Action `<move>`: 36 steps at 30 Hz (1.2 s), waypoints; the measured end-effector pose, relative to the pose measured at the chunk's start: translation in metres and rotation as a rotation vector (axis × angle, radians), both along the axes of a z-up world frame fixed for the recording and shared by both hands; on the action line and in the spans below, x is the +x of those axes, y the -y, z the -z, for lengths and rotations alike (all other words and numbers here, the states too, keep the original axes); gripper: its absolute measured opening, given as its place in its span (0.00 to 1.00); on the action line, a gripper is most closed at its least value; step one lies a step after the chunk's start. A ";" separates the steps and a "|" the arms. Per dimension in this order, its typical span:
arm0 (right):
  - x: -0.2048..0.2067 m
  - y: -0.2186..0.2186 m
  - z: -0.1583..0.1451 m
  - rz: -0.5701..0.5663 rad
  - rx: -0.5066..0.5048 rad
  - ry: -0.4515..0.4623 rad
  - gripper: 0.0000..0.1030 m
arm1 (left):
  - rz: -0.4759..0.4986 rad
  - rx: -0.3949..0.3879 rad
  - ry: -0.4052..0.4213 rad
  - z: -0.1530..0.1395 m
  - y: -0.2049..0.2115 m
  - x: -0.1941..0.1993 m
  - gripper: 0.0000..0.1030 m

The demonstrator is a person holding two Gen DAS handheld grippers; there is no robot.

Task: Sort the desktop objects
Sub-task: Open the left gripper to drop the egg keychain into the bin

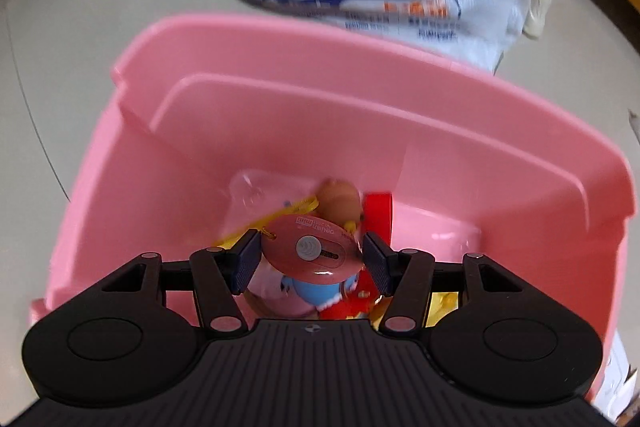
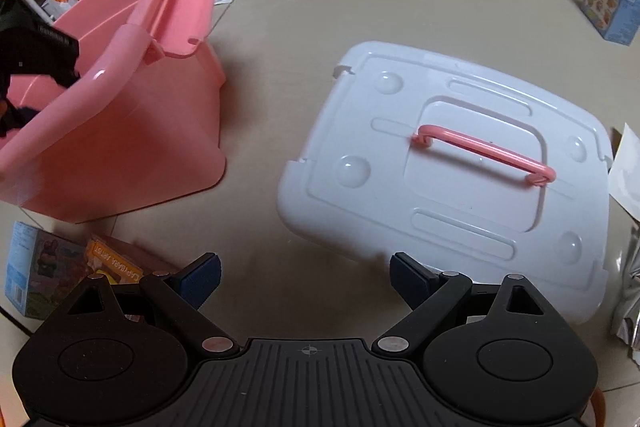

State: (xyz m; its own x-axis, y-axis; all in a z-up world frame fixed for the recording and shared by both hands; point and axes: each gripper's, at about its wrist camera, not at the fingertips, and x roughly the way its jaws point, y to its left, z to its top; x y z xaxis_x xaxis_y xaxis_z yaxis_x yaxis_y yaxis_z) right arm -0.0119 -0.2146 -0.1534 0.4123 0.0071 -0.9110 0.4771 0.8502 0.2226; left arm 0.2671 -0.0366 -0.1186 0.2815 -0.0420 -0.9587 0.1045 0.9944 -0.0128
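A pink oval tape measure [image 1: 316, 251] is held over the open pink storage bin [image 1: 280, 83] as desktop items are sorted.

The left gripper [image 1: 311, 261] is seen pointed down into the bin from above its near rim, its blue pads [image 1: 247, 259] pressed against both sides of the tape measure, just above toys [image 1: 340, 203] already lying on the bin floor; a release into the bin appears to be called for next. The right gripper [image 2: 306, 277] is held low and level over the table, jaws spread with nothing between them, facing the bin's white lid [image 2: 448, 163], which lies beside the bin. Small boxes [image 2: 608, 3] are left out on the table.
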 end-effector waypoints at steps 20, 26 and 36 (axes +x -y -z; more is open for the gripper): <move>-0.001 -0.005 0.001 -0.036 -0.028 -0.022 0.87 | 0.083 0.037 -0.023 -0.012 0.006 -0.008 0.70; -0.005 -0.004 -0.015 -0.071 -0.054 -0.010 0.87 | 0.085 0.005 0.040 -0.051 -0.002 -0.024 0.73; -0.020 -0.024 -0.076 -0.219 -0.158 0.075 0.90 | 0.154 0.015 0.222 -0.134 -0.008 -0.099 0.83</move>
State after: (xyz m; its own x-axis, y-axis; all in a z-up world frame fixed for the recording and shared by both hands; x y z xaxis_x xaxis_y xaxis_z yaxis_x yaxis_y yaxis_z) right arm -0.0320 -0.1906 -0.0778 0.4827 -0.0361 -0.8751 0.2658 0.9581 0.1070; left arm 0.1680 -0.0290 0.0149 0.4765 -0.0870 -0.8749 0.2532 0.9665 0.0418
